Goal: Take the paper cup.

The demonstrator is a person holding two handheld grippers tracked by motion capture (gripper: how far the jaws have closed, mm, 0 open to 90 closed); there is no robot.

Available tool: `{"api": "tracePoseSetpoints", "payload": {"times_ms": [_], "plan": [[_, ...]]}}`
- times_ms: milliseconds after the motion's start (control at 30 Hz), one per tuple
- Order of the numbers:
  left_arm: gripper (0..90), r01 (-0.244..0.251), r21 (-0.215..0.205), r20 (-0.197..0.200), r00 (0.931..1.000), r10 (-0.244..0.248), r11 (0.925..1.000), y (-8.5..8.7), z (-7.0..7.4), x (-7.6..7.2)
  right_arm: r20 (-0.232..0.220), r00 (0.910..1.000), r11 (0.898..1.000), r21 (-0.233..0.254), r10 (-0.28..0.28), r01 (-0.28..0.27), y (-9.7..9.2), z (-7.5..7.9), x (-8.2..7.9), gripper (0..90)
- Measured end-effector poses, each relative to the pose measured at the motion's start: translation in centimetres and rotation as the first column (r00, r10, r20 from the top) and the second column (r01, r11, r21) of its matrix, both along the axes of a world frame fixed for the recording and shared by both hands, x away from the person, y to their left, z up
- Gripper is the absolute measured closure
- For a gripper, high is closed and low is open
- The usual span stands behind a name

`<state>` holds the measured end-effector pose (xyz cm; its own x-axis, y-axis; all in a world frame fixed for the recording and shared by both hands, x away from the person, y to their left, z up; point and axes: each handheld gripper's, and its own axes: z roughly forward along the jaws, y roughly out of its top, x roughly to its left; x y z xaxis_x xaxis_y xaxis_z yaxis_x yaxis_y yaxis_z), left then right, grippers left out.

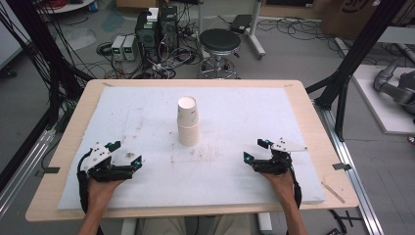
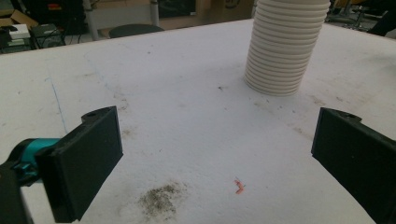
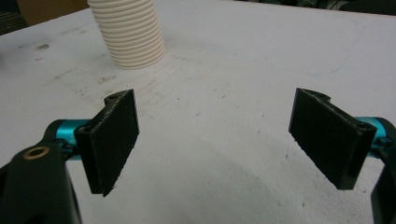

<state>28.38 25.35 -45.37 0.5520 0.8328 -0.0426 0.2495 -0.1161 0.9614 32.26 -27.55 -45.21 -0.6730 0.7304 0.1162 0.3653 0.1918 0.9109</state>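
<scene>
A stack of white paper cups [image 1: 188, 120] stands upside down in the middle of the white mat [image 1: 147, 107]. My left gripper [image 1: 126, 153] rests on the mat at the front left, open, with nothing between its jaws. At the front right my right gripper [image 1: 256, 150] rests the same way, open and empty. In the left gripper view the stack [image 2: 285, 46] rises ahead to the right of the wide-apart pads [image 2: 86, 161]. From the right gripper, the cup stack [image 3: 128, 35] stands ahead to the left, beyond the left pad [image 3: 114, 140].
The mat lies on a wooden table [image 1: 313, 122] and carries dirt smudges [image 2: 159, 200] and a small red scrap [image 2: 239, 186]. Beyond the table's far edge stand a black stool [image 1: 220, 46], computer boxes [image 1: 156, 29] and loose cables on the floor.
</scene>
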Motion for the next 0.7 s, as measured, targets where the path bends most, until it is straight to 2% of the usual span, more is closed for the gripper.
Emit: {"api": "tracePoseSetpoints", "payload": {"times_ms": [433,533,700], "plan": [[1.8,0.022,-0.014,-0.017,0.9996,-0.022,0.9997,0.21,0.07,0.2,-0.012,0.9999,1.0,-0.008,0.001,-0.001,0.09,0.02,0.13,16.4],[1.8,0.029,-0.008,-0.003,0.9996,-0.029,0.9996,0.2,0.18,0.22,-0.015,0.9999,1.0,-0.008,0.002,-0.002,0.1,0.01,0.17,16.4],[1.8,0.042,-0.032,0.027,0.9988,-0.041,0.9986,0.27,0.77,0.05,-0.015,0.9999,1.0,-0.017,0.002,-0.003,0.19,0.02,0.12,16.4]]}}
